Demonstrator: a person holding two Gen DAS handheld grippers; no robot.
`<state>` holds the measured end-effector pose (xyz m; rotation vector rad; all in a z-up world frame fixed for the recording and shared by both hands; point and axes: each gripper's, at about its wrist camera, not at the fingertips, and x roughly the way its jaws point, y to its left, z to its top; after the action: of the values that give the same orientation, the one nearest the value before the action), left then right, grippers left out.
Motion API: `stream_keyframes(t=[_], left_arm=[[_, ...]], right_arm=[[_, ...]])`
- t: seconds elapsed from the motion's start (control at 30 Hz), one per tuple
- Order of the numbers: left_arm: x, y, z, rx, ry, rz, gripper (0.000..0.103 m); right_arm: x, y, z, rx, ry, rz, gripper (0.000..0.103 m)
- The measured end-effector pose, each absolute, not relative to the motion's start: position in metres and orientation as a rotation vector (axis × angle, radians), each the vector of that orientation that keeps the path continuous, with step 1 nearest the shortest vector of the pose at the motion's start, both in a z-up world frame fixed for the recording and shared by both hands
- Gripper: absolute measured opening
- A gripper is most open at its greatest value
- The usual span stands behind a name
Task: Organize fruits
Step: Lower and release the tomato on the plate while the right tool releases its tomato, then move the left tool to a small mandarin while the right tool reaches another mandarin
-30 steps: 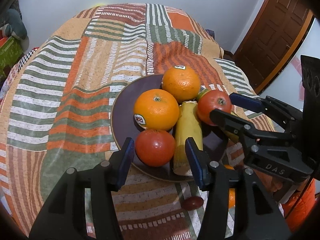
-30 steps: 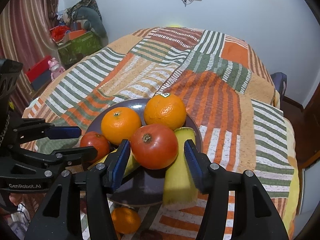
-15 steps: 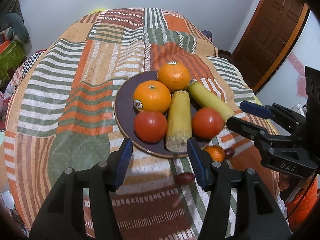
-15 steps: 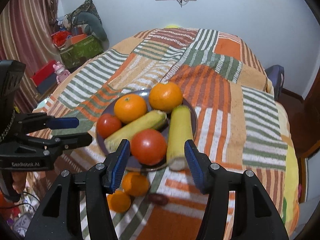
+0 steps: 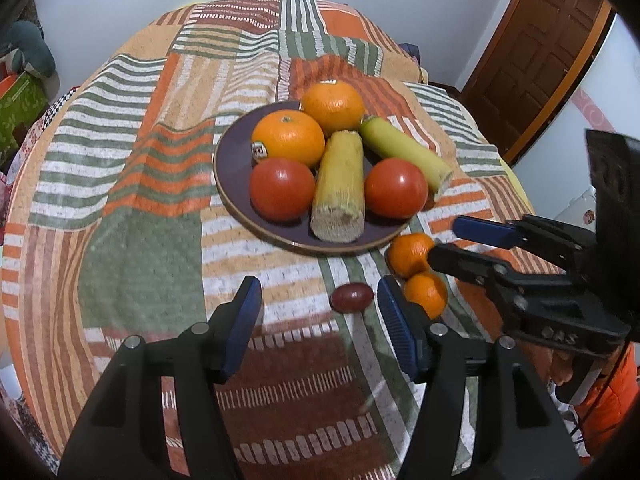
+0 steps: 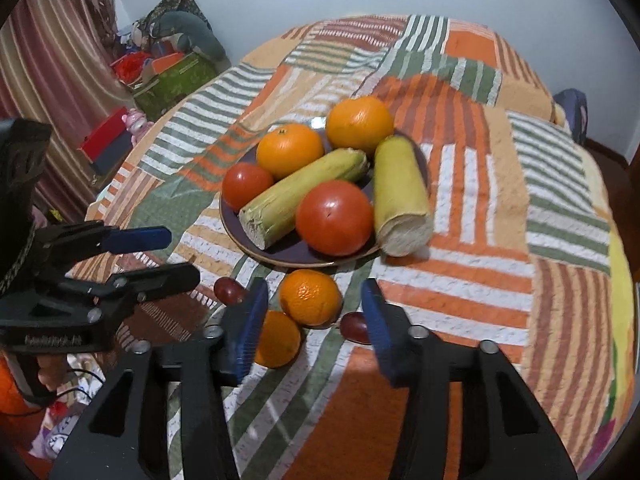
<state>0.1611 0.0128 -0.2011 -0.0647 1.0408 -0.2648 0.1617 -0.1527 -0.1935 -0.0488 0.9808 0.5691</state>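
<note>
With oranges, tomatoes and corn already on the plate (image 5: 232,184), the closing right claw (image 6: 314,306) straddles a loose tangerine (image 6: 310,298), ungripped, and the opening left claw (image 5: 318,300) frames a date (image 5: 351,298).

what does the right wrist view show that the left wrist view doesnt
Only the right wrist view: a second small dark red fruit by the right tool, plus a curtain and cluttered boxes.

Only the left wrist view: a brown wooden door.

Both: the dark plate with two oranges, two tomatoes and two corn cobs, two mandarins on the striped cloth, and one dark red fruit. The left tool is opening, the right closing; neither holds anything.
</note>
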Motion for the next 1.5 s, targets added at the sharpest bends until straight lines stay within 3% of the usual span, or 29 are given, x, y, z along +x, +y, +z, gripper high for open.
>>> stream_keyframes(t=[0.3, 0.43, 0.93, 1.17, 1.37, 1.5], left_arm=[[0.152, 0.01, -0.209, -0.068, 1.072, -0.285, 0.06], [0.15, 0.002, -0.207, -0.054, 1.068, -0.306, 0.06], [0.156, -0.05, -0.21, 0.009, 1.073, -0.37, 0.06], [0.17, -0.06, -0.21, 0.0, 1.069, -0.343, 0.053], [0.185, -0.068, -0.216, 0.021, 1.07, -0.327, 0.041], [0.192, -0.071, -0.224, 0.011, 1.095, -0.333, 0.039]], right_arm=[[0.172, -0.14, -0.208, -0.076, 1.021, 0.583, 0.039], [0.17, -0.138, -0.206, -0.09, 1.019, 0.601, 0.033], [0.145, -0.194, -0.171, -0.055, 0.891, 0.495, 0.033], [0.143, -0.212, -0.171, -0.014, 0.882, 0.485, 0.033], [0.145, -0.221, -0.174, 0.016, 0.882, 0.482, 0.033], [0.146, -0.223, -0.175, 0.014, 0.884, 0.482, 0.033]])
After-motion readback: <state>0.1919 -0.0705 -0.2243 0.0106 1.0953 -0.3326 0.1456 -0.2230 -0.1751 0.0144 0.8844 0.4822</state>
